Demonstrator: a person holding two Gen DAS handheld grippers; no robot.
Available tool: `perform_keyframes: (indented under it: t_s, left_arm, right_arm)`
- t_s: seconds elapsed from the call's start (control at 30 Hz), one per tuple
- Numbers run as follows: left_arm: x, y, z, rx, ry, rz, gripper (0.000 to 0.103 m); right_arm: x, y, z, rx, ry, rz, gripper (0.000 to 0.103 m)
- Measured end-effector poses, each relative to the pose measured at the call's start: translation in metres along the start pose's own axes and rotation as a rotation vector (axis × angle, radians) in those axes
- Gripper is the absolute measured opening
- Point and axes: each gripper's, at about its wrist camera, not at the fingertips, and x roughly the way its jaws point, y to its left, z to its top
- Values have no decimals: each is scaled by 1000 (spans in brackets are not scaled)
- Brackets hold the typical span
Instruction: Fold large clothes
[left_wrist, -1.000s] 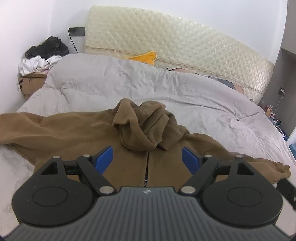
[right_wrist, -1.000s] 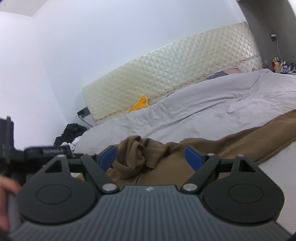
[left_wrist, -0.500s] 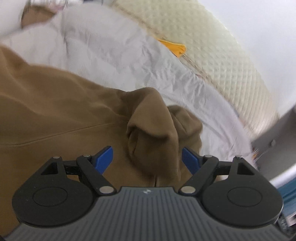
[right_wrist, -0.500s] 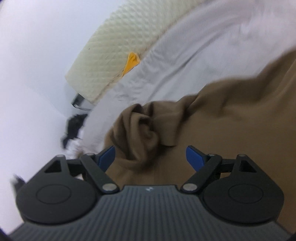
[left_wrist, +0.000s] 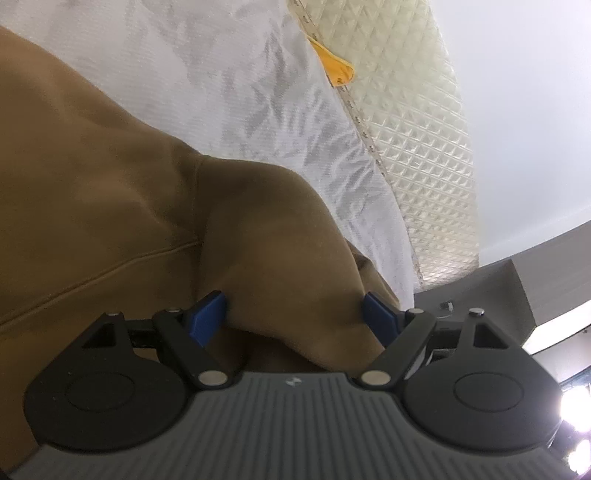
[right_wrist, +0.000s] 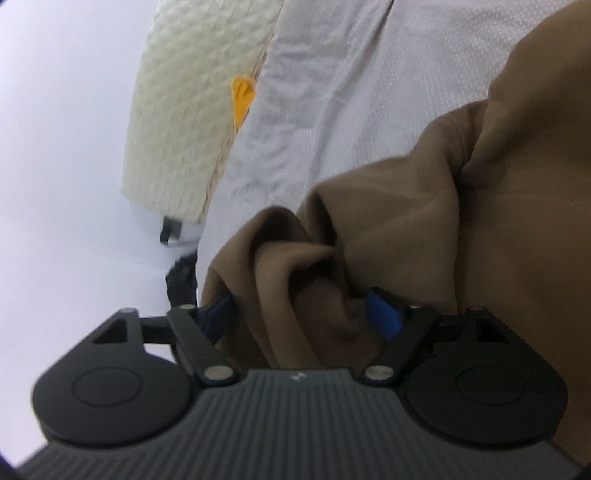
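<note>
On the grey bedsheet (left_wrist: 258, 92) lies the brown hoodie (left_wrist: 92, 177), spread flat across the bed, its bunched hood (left_wrist: 277, 236) lumped at the far end toward the cream quilted headboard (left_wrist: 417, 129). I cannot tell how far its long axis runs, since both my views are rolled steeply and the cloth passes out of frame. A shoulder seam runs from the near left toward the base of the hood in my left view.

My left gripper (left_wrist: 295, 314) is tilted hard, pressed low against the hoodie, with its blue pads (left_wrist: 208, 315) wide apart and the hood's mound sitting between them; each pad touches cloth, but nothing is pinched.

My right gripper (right_wrist: 303, 314) is rolled the other way, also down at the garment. Its jaws stand apart as well, straddling the crumpled folds of the hood (right_wrist: 295, 273); the left pad (right_wrist: 218, 314) is partly hidden behind a fold, the right pad (right_wrist: 384, 314) rests against the fabric.

A yellow item (right_wrist: 242, 98) is wedged between sheet and headboard at the far edge, well apart from the hoodie. Something dark (right_wrist: 181, 280) sits beside the bed near the wall, too blurred to name
</note>
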Motion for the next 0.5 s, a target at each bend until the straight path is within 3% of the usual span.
perform_keyframes:
  t_s: [0.03, 0.13, 0.2, 0.3, 0.5]
  left_arm:
    - [5, -1, 2, -5, 4, -7, 85]
    - [15, -10, 1, 27, -5, 28, 79]
    - [16, -20, -3, 68, -23, 77, 57]
    - [8, -29, -8, 80, -33, 107, 36]
    - [-51, -44, -23, 16, -77, 10, 25]
  right_arm:
    - [3, 0, 1, 5, -6, 9, 72]
    - [8, 6, 4, -18, -10, 19, 52]
    - [6, 13, 7, -41, -11, 7, 36]
    - [-10, 22, 12, -72, -9, -8, 27]
    - [-63, 52, 11, -177, -19, 21, 23]
